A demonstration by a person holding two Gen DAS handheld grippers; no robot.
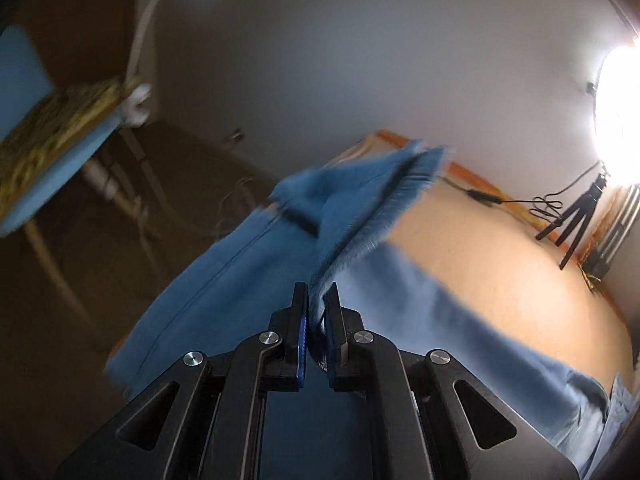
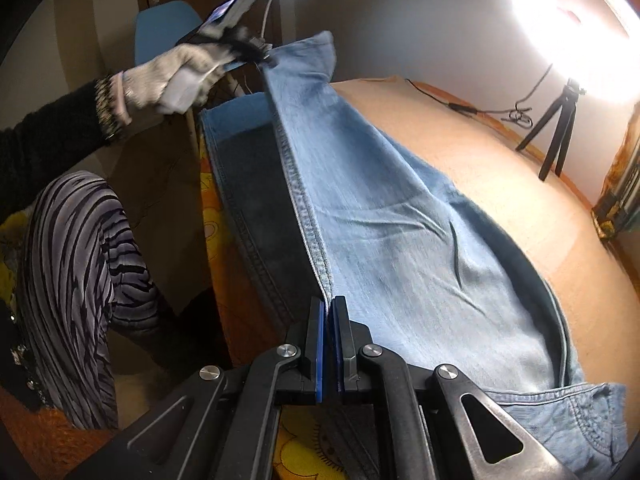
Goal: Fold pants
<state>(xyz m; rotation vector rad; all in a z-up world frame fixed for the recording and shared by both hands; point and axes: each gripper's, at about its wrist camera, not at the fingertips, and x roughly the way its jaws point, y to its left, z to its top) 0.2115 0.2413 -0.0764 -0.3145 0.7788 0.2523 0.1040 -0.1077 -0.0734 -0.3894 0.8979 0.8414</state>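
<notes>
The pants point(image 2: 384, 216) lie stretched along the orange bed point(image 2: 500, 152), one leg lifted off the other. The right gripper point(image 2: 329, 312) has its fingers clenched on the stitched side seam near the waist, anchoring that end. The left gripper point(image 1: 316, 300) pinches the frayed hem between its fingers — probably to carry the leg over into a fold. Only the right view shows the gloved hand point(image 2: 180, 76) holding the left gripper aloft; only the left view shows the frayed hem fanning out ahead of its fingers — though blurred.
</notes>
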